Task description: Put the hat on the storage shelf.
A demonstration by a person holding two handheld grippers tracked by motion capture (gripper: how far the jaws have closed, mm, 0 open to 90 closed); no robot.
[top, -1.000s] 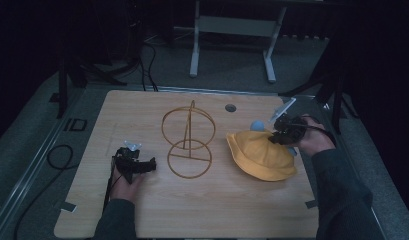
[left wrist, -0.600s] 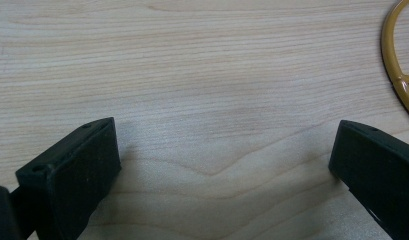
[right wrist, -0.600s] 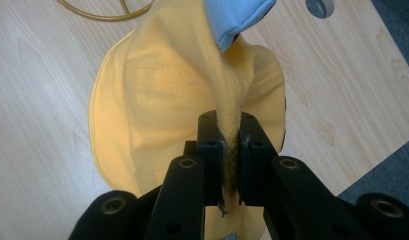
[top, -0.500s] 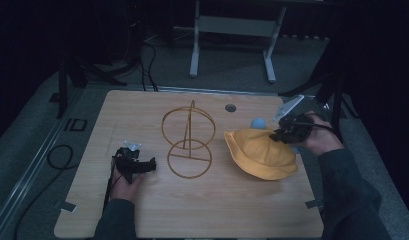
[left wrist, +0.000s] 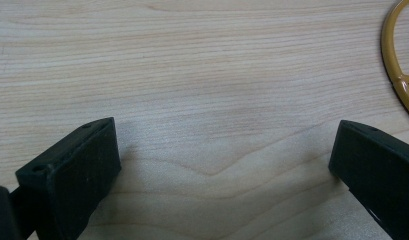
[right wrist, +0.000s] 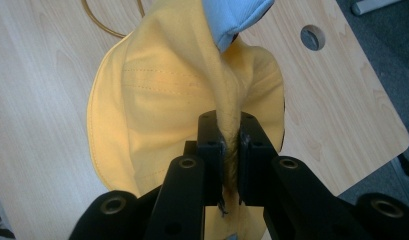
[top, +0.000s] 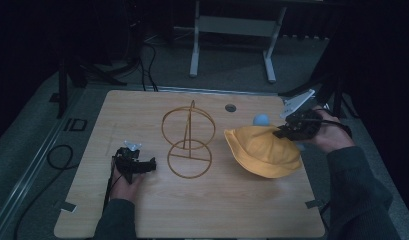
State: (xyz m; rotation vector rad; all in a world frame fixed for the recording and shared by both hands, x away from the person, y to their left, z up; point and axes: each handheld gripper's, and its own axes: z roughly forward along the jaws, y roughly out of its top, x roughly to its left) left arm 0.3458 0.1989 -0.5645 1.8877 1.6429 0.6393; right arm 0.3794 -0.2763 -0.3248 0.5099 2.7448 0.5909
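While the right claw (right wrist: 227,150) pinches the soft yellow cloth hat (top: 262,152) near the surface's right edge and the left claw (left wrist: 217,165) rests wide open and empty, thin fabric could slip free.

My matt black plastic right gripper (right wrist: 227,150) pinches soft, stitched yellow cloth hat (right wrist: 157,100); pale smooth wood-grain table (left wrist: 192,75); glossy yellow metal wire stand (top: 188,142).

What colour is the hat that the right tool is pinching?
Yellow; the hat shows best in the right gripper view, clamped in the right tool.
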